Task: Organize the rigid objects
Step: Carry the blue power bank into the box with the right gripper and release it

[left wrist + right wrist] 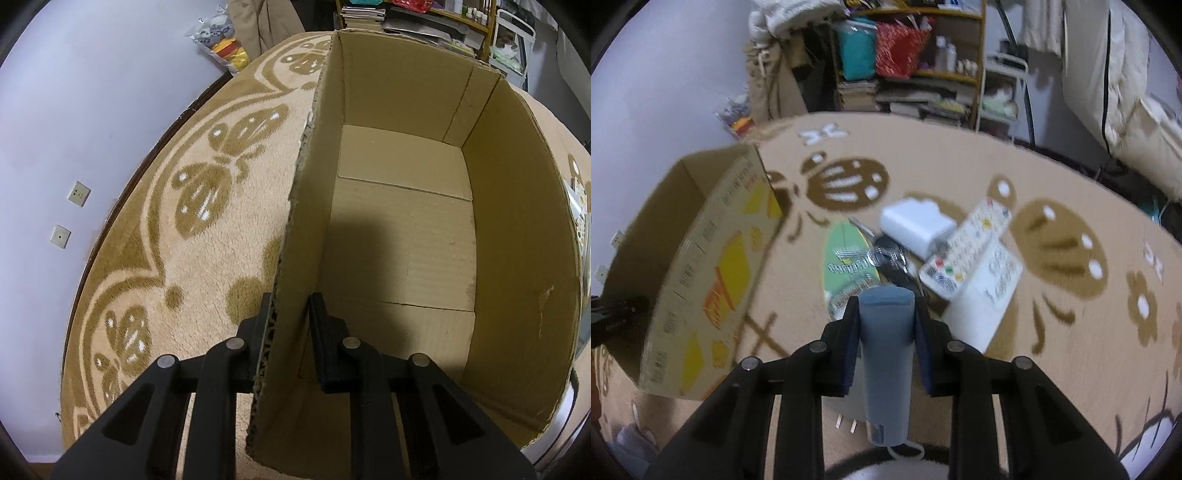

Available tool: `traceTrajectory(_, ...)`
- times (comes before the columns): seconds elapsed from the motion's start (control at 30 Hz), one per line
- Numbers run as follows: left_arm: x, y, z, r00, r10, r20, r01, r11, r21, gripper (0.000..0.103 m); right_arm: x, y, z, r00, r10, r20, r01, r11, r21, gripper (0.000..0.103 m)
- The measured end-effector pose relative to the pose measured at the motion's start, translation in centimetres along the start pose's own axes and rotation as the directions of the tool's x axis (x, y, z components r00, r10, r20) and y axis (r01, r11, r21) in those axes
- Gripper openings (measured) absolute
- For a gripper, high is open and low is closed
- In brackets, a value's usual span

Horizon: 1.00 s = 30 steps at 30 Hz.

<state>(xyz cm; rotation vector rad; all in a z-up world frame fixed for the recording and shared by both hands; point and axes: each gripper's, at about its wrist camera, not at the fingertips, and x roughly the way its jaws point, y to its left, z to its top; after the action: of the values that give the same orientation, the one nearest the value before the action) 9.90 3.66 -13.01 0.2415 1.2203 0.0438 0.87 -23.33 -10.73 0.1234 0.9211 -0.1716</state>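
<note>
An open, empty cardboard box (406, 229) stands on a beige rug. My left gripper (290, 306) straddles its near left wall, one finger outside and one inside, shut on the wall. In the right wrist view the same box (701, 258) is at the left, with printed yellow and orange sides. My right gripper (886, 306) is shut on a blue-grey tube-shaped object (886, 362), held above the rug. Beyond it lies a pile: a white charger (916, 221), a remote control (964, 247), a white box (982, 299), a green oval card (846, 258) and keys (886, 254).
The patterned rug (207, 229) ends at a lilac wall with two sockets (78, 192) on the left. Shelves with books and bags (908, 55) stand behind the rug. A bag of toys (221, 40) sits at the rug's far edge.
</note>
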Motion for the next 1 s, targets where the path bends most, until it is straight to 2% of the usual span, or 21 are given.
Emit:
traceTrajectory(0.2,0.0,0.0,0.1,1.0,-0.001,0.0,0.001,1.0,-0.001,0.017,-2.2,1.8,2.1,0.997,0.004,0.075,-0.001,0.999,-0.039,0.029)
traceTrajectory(0.53,0.1,0.1,0.1,1.0,-0.008,0.002,0.008,1.0,-0.005,0.017,-5.4,5.0,7.1,0.975,0.1,0.198,-0.096,0.995,-0.031,0.029)
traceTrajectory(0.83,0.2,0.0,0.1,1.0,-0.006,0.003,0.006,1.0,-0.004,0.017,-6.8,7.7,9.6,0.952,0.174,0.253,-0.173,0.985,-0.026,0.029)
traceTrajectory(1.0,0.2,-0.1,0.1,1.0,-0.004,0.003,0.004,1.0,-0.004,0.017,-6.0,9.3,10.0,0.947,0.22,0.236,-0.218,0.975,-0.032,0.029)
